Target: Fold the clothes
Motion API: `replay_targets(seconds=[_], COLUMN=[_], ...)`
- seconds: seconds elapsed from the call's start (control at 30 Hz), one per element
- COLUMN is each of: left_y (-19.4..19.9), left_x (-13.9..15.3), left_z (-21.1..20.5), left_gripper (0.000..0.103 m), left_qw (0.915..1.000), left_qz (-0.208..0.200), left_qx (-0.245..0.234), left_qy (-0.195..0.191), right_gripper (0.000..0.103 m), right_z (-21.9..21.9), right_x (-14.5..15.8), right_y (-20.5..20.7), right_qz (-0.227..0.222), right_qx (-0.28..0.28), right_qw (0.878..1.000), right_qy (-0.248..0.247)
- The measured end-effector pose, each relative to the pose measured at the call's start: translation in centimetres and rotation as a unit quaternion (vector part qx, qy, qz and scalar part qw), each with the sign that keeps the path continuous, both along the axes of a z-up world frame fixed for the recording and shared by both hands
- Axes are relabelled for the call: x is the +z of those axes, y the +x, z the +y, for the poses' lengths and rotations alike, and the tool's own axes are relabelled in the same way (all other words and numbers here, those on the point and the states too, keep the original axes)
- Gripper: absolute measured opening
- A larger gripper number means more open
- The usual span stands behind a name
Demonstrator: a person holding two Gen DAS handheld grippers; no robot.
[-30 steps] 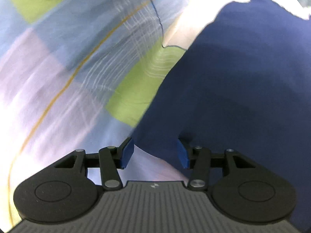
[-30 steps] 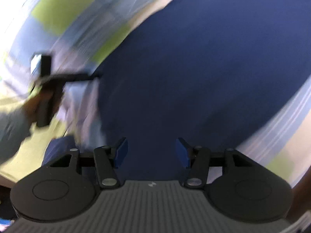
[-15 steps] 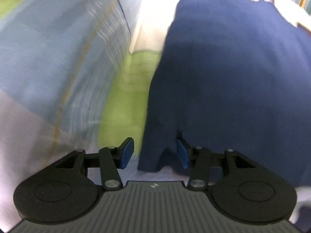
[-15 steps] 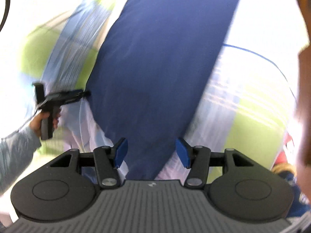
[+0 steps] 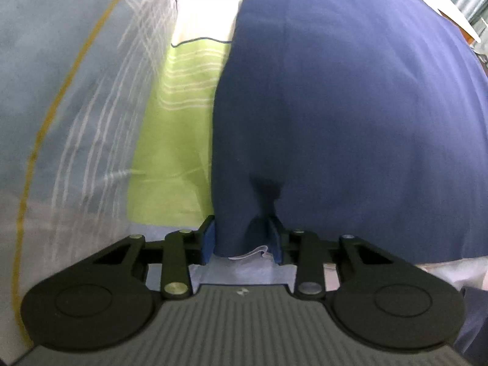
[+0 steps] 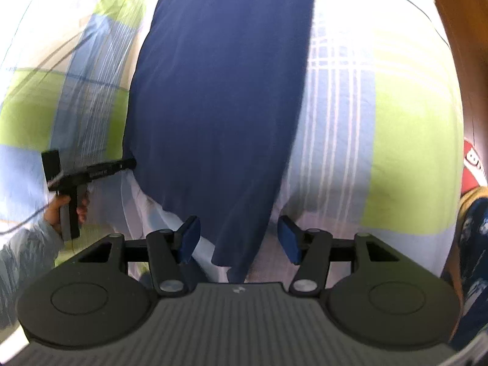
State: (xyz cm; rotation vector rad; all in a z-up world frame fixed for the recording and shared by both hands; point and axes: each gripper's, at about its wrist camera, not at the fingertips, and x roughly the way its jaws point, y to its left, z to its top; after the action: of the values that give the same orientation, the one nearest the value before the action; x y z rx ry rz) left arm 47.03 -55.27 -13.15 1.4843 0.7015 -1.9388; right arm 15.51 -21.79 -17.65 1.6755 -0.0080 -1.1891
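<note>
A dark blue garment (image 6: 219, 91) lies on a checked bedsheet (image 6: 381, 122). The left gripper (image 5: 242, 239) pinches the cloth's corner between its blue pads. The right gripper (image 6: 238, 241) is spread wide, with the cloth's end between its fingers.

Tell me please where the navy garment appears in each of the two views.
Left wrist view: the navy garment fills the centre and right, its near edge between the left gripper fingers.
Right wrist view: the garment is a tall band in the centre, its lower tip between the open right gripper fingers.
Shared landmark: the green-and-blue checked sheet under it.
</note>
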Motion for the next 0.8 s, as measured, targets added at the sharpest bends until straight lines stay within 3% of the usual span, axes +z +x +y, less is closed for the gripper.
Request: replay_targets(seconds=[0.07, 0.1, 0.13, 0.3, 0.5, 0.6, 0.8], left_y=[-0.2, -0.4, -0.6, -1.5, -2.1, -2.7, -3.6], left_x=[0.1, 0.3, 0.4, 1.9, 5.5, 5.8, 2.3], left_z=[0.2, 0.5, 0.7, 3.0, 6.6, 8.3, 12.3], left_gripper=[0.008, 0.007, 0.006, 0.004, 0.004, 0.004, 0.005], left_qw=[1.0, 0.9998, 0.9996, 0.9963, 0.9926, 0.9895, 0.9832], left_qz=[-0.004, -0.009, -0.013, -0.053, -0.069, -0.082, -0.125], left_qx=[-0.008, -0.017, -0.022, -0.06, -0.088, -0.107, -0.116], left_qy=[-0.001, -0.005, -0.008, -0.032, -0.048, -0.053, -0.065], right_gripper=[0.047, 0.018, 0.002, 0.002, 0.002, 0.002, 0.002], right_z=[0.2, 0.4, 0.4, 0.2, 2.1, 3.0, 3.2], right_x=[-0.4, -0.5, -0.9, -0.7, 2.0, 2.6, -2.3], right_y=[0.4, 0.7, 1.0, 1.1, -2.5, -4.1, -2.9], right_qz=[-0.008, -0.012, -0.02, -0.04, -0.023, -0.016, 0.001], right_qx=[-0.015, -0.011, -0.005, -0.017, 0.031, 0.047, 0.062], right_qw=[1.0, 1.0, 1.0, 0.999, 0.999, 0.999, 0.997], right_qy=[0.001, 0.004, 0.008, 0.007, 0.021, 0.018, 0.037])
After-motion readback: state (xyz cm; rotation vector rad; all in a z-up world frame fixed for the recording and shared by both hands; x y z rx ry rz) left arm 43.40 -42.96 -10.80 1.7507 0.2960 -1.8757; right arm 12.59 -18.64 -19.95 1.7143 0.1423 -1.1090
